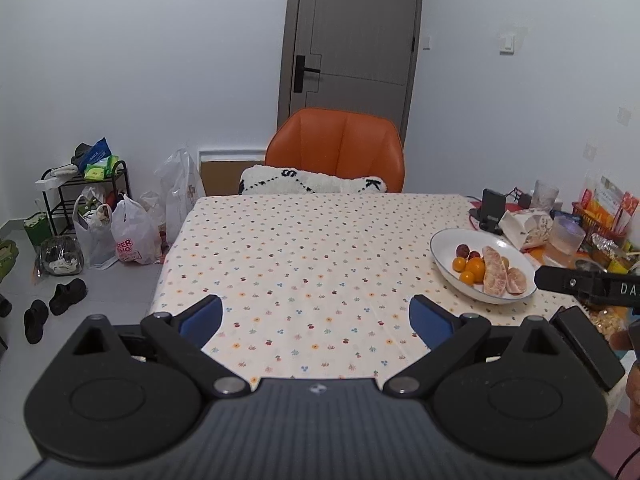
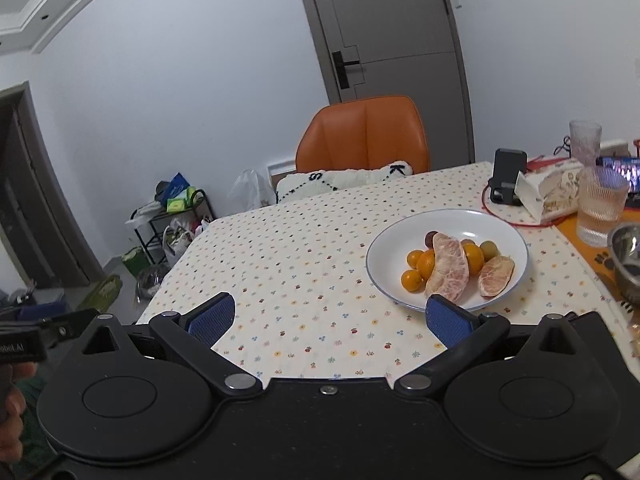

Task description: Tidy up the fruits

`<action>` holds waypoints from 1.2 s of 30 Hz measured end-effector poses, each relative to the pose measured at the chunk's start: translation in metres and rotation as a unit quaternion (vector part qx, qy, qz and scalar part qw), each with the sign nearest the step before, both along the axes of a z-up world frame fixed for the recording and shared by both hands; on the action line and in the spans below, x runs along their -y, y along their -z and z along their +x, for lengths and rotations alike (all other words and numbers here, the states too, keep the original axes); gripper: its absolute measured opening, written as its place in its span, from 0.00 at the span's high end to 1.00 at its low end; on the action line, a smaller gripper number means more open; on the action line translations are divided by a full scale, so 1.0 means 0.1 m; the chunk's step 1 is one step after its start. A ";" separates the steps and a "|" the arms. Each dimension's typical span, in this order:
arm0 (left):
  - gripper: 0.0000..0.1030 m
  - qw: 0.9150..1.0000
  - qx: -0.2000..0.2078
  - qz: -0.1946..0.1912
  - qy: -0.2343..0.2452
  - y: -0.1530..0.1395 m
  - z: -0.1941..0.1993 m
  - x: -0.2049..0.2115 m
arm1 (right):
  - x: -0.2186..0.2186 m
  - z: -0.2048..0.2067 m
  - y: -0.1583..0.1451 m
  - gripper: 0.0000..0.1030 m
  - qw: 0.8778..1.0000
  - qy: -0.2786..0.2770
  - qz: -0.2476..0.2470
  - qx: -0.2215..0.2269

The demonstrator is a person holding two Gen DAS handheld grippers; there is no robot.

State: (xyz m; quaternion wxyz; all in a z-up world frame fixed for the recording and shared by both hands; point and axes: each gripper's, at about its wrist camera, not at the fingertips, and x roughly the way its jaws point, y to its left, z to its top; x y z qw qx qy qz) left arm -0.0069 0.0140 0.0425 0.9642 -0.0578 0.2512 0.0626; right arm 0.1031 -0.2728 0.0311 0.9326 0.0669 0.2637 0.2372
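Both pairs of fingers are spread wide and hold nothing: the left gripper (image 1: 316, 318) hangs over bare tablecloth, and the right gripper (image 2: 330, 318) does the same, its right blue pad (image 2: 446, 324) showing just in front of the near rim of the plate (image 2: 452, 218).

All the fruit lies together on that white plate with a thin blue rim, which sits on the right part of the table (image 2: 304, 264). A large peeled pomelo segment (image 2: 448, 266) lies across the middle, with a smaller pomelo piece (image 2: 496, 276) to its right. Small oranges (image 2: 412, 280) cluster to the left of the large segment, another orange (image 2: 474, 258) sits between the two pomelo pieces, a greenish fruit (image 2: 489, 249) lies behind that, and a dark plum (image 2: 430, 238) peeks out at the far side. From the left wrist view the same plate (image 1: 452, 240) is off to the right, with the right gripper's dark body reaching in beside it.

Behind the plate stand a black phone stand (image 2: 508, 178), a white tissue box (image 2: 552, 194) and a ribbed glass (image 2: 600, 210); a metal bowl (image 2: 626, 260) is at the right edge. The floral tablecloth is otherwise bare. An orange chair (image 2: 364, 136) with a white cushion (image 2: 344, 180) is pushed in at the far side, before a grey door (image 2: 392, 28). Bags (image 1: 132, 236) and a small rack (image 1: 86, 192) crowd the floor on the left.
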 end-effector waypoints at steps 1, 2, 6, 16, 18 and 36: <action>0.04 1.000 0.001 0.000 -0.001 -0.01 -0.03 -0.01 | 0.00 -0.04 -0.02 0.00 1.000 -0.001 0.000 0.001; 0.03 1.000 0.002 0.000 -0.003 -0.02 -0.06 -0.02 | 0.00 -0.07 -0.04 0.00 1.000 -0.002 0.001 0.003; 0.03 1.000 0.004 -0.004 -0.004 -0.05 -0.13 0.00 | 0.03 -0.26 -0.13 0.00 1.000 -0.009 -0.003 0.016; 0.02 1.000 0.011 0.008 0.024 -0.19 -0.24 0.22 | 0.15 -0.46 -0.28 0.00 0.999 -0.023 -0.014 0.025; 0.02 1.000 0.012 0.010 0.027 -0.21 -0.24 0.24 | 0.18 -0.46 -0.28 0.00 0.999 -0.021 -0.013 0.026; 0.00 1.000 0.002 0.009 0.027 -0.18 -0.25 0.23 | 0.23 -0.45 -0.22 0.00 1.000 -0.021 -0.004 0.015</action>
